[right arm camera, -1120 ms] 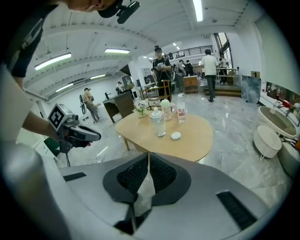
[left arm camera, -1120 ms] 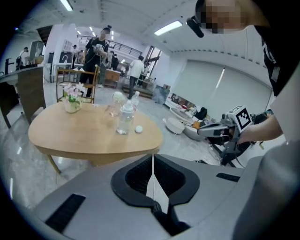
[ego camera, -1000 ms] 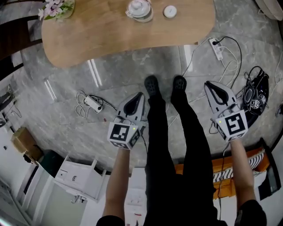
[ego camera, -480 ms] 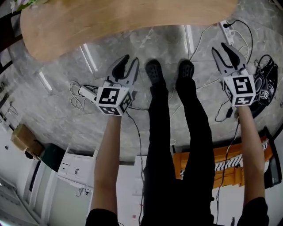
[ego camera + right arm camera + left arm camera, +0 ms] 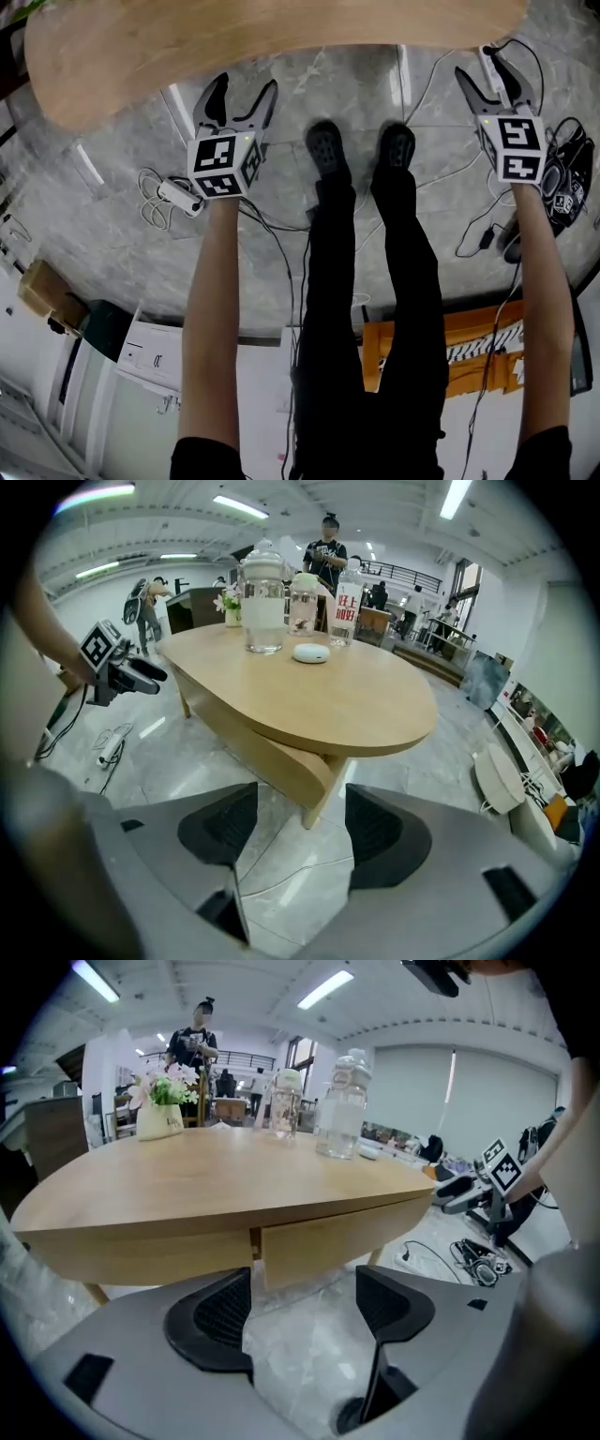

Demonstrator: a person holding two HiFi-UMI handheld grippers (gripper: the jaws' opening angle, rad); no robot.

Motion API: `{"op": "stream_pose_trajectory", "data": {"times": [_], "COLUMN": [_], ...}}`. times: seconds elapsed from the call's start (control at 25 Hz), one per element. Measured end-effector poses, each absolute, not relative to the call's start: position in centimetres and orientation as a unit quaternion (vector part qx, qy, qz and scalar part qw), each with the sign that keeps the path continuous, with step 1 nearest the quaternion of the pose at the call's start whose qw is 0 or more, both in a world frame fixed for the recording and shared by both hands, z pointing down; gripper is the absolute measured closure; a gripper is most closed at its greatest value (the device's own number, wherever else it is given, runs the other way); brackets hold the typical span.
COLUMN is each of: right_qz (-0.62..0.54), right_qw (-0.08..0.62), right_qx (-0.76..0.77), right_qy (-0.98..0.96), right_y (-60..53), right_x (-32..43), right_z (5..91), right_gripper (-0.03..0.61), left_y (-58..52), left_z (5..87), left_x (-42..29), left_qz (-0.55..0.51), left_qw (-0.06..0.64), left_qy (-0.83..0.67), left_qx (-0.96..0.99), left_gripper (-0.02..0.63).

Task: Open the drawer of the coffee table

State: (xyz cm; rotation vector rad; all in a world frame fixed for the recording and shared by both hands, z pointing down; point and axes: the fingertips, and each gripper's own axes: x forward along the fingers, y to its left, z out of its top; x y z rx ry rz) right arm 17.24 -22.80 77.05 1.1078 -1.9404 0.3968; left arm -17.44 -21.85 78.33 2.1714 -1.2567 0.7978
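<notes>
Beneath the top of the pale-wood oval coffee table (image 5: pixel 197 1171), straight ahead of the grey two-jaw left gripper (image 5: pixel 305 1321): flat pale-wood drawer front (image 5: pixel 328 1241), seemingly shut, marked off by a narrow vertical seam at its left end. No knob or pull to be seen.

Left gripper's jaws spread wide, nothing between them but floor, near the drawer front but not touching it. Grey two-jaw right gripper (image 5: pixel 298 829) likewise wide and empty, pointed at the table's right end and curved underside.

Probably stiff and not heavy, sliding straight out on runners. Smooth face likely too slippery to drag on, so best taken by the lower edge: one jaw tucked under and behind the lip, the other on the face, near the middle to avoid skewing.

Worth pulling gently, with a tall clear glass jar (image 5: pixel 339 1101) and a white flower vase (image 5: pixel 159 1115) standing on top, liable to rattle or tip.
</notes>
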Motion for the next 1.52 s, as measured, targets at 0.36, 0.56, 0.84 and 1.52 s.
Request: {"op": "stream_pose_trajectory", "data": {"times": [0.36,0.56,0.84,1.52], "right_qz": [0.125,0.123,0.116,0.132], "right_qw": [0.457,0.451,0.465,0.491], "right_qx": [0.415,0.400,0.399,0.411], "right_qy": [-0.776,-0.788,-0.782,-0.757], "right_y": [-24.6,-25.5,-25.8,-25.4], "right_x": [16.7,15.6,15.9,16.3], "right_z": [79.4,79.8,79.7,79.6], "right_gripper": [0.318,0.319,0.319,0.356], "left_y": [-25.6,-26.2,-26.3,-25.7], "left_z": [80.0,80.6,80.3,80.2], "left_x": [-17.3,-16.4,-16.1,-16.3], "left_qz": [0.286,0.286,0.282,0.312], "left_qw": [0.252,0.251,0.255,0.267], "left_qy": [-0.462,-0.459,-0.470,-0.470], "left_qx": [0.801,0.803,0.797,0.781], "left_gripper": [0.218,0.219,0.279,0.295]}}
